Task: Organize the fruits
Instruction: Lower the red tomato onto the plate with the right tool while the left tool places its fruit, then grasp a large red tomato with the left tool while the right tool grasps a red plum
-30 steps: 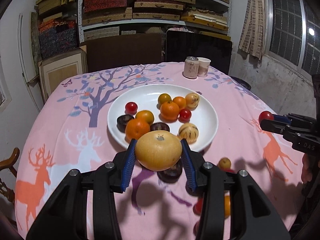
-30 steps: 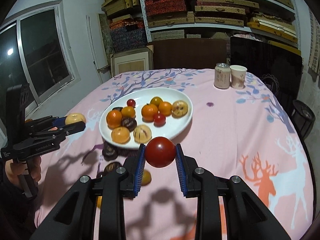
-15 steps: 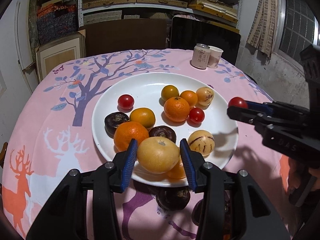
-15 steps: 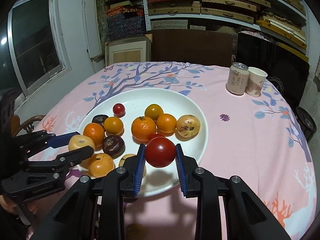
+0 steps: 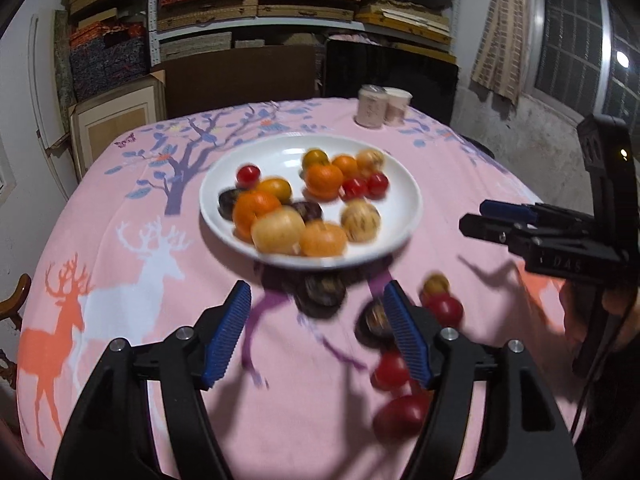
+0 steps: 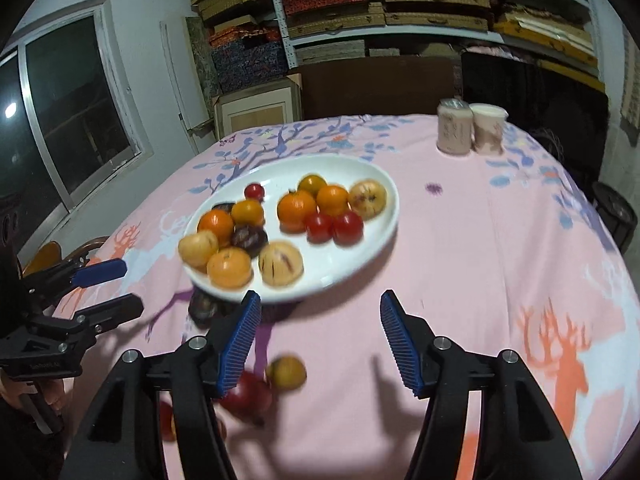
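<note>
Both grippers are seen spread wide and empty: the left gripper (image 5: 318, 330) is held above the cloth on the near side of the white plate (image 5: 408, 216), and the right gripper (image 6: 318, 338) likewise hangs just short of the plate's near rim, nothing being gripped by either. The plate is already loaded with oranges, small red tomatoes, pale striped fruits, dark round fruits and a large yellow fruit (image 5: 278, 230) lying at its near edge. Several pieces are left on the pink tablecloth (image 5: 120, 208) on the near side of the plate: a dark fruit (image 5: 320, 292) touching the plate's shadowed near rim, a second dark fruit (image 5: 374, 320) beside the left gripper's right finger, a small yellow fruit (image 6: 286, 372), and a few red tomatoes (image 5: 444, 310) nearer the camera than the plate. The step in hand is judged to be the picking of the next loose fruit. It would best be done by each gripper being lowered squarely over one fruit, with the pads brought to either side of its widest part, and by the closing being kept gentle, since ripe tomatoes are easily bruised and round fruit may roll when nudged. The dark fruit against the rim should be approached from the side away from the plate, so that the plate is not pushed.
</note>
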Demonstrator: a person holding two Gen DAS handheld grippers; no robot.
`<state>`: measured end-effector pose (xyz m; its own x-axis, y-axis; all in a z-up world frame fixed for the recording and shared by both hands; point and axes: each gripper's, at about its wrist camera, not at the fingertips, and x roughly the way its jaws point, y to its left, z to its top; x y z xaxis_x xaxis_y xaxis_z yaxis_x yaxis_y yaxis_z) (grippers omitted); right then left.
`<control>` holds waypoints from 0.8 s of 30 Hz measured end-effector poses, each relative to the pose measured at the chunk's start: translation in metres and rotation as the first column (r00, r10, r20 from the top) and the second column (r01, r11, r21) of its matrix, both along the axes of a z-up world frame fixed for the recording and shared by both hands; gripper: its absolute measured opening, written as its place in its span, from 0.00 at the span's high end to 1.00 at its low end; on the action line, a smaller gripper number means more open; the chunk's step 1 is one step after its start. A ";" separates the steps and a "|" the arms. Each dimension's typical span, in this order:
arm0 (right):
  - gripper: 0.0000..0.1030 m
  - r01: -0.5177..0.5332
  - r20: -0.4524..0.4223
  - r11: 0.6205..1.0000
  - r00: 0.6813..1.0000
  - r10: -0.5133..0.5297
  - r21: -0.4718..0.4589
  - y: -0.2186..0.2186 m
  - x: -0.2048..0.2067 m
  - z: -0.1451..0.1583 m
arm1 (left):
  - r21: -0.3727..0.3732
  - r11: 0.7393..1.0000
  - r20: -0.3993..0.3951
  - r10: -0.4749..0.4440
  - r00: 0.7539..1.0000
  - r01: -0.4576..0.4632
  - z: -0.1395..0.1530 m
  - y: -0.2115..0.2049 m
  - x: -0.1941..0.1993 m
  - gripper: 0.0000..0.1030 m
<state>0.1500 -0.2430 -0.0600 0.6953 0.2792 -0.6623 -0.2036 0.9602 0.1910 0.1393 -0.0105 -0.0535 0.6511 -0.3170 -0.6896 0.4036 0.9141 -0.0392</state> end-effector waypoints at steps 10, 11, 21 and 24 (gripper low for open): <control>0.36 0.059 -0.032 0.995 0.998 -0.056 0.083 -0.022 -0.047 -0.030 | 0.142 0.983 -0.035 -0.113 0.993 0.117 -0.038 -0.026 -0.066 0.35; 0.36 0.061 -0.039 0.994 0.998 -0.058 0.094 -0.024 -0.047 -0.031 | 0.151 0.982 -0.037 -0.110 0.993 0.115 -0.040 -0.029 -0.066 0.35; 0.36 0.038 -0.007 0.995 0.999 -0.038 0.088 -0.023 -0.054 -0.027 | 0.147 0.978 -0.071 -0.135 0.988 0.144 -0.054 -0.043 -0.058 0.62; 0.36 0.007 -0.005 0.997 1.000 -0.007 0.073 -0.016 -0.054 -0.026 | 0.060 0.989 -0.091 -0.127 0.988 0.133 -0.051 -0.032 -0.053 0.63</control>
<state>0.0961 -0.2595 -0.0857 0.6945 0.3220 -0.6435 -0.1957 0.9451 0.2617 0.0867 -0.0425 -0.1046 0.5444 -0.3472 -0.7636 0.5167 0.8559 -0.0208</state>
